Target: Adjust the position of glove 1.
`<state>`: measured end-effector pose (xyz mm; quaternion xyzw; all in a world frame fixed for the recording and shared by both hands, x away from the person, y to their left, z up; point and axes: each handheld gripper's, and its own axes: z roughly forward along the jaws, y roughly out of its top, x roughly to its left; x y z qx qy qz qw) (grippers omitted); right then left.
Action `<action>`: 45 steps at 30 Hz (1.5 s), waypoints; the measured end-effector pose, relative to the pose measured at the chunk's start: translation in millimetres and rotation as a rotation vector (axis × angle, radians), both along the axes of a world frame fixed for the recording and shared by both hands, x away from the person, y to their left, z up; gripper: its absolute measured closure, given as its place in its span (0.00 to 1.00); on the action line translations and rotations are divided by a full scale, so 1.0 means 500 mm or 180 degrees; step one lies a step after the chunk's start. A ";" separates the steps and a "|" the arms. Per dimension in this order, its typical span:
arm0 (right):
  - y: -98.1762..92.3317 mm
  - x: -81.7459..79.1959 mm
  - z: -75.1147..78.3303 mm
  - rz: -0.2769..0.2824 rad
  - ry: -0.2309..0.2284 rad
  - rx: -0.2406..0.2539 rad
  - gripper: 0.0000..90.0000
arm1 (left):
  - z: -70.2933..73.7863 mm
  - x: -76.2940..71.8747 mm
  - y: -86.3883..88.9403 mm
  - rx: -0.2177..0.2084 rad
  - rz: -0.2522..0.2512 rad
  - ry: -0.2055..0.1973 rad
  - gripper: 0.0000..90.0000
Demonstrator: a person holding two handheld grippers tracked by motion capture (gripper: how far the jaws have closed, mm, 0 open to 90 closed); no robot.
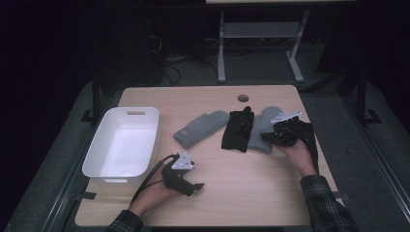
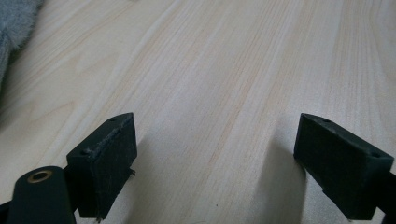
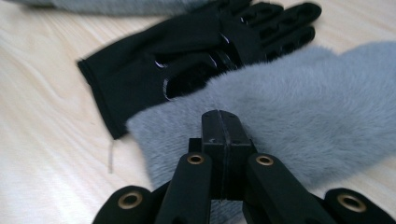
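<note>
Nearest, by the table's [image 1: 232,203] front edge, the left gripper [image 1: 191,186] is lying low over bare wood in the person's left hand [image 1: 154,193], its jaws standing wide apart with nothing between them; in the left gripper view the pads [image 2: 105,163] are framing only wood grain, a corner of grey fleece showing at the upper left. It is probably waiting its turn, kept out of the way.

Farther along the right edge, the right gripper [image 1: 283,133] is sitting over the cuff end of a grey fluffy mitten [image 3: 299,116]. Its jaws are pressed fully together, pad against pad, tips at the fleece. Whether any fabric is being pinched cannot be told; the pads look closed on themselves, so likely nudging or about to regrip rather than carrying.

Just beside that mitten, touching and partly overlapping it, a black glove [image 3: 187,60] is lying with fingers pointing toward the far edge. It is crowding the mitten's left flank, and a lift could drag it along.

Beyond, toward the table's middle, a second grey mitten [image 1: 200,128] is lying aslant, apart from the pair.

At the left edge a white bin [image 1: 123,145] is standing empty, seemingly the destination. A cable hole [image 1: 243,98] is sitting near the far edge.
</note>
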<state>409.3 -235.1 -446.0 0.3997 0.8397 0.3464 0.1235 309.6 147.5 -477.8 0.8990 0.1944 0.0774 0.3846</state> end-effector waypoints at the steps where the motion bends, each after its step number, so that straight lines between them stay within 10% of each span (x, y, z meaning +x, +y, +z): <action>1: 0.002 0.002 -0.005 0.0004 0.0023 -0.0019 1.00 | 0.000 0.000 0.000 0.0002 0.0005 0.0002 0.14; 45: 0.022 -0.154 0.002 0.0412 0.0242 -0.0037 1.00 | 0.000 -0.005 0.005 -0.0004 0.0018 -0.0010 0.14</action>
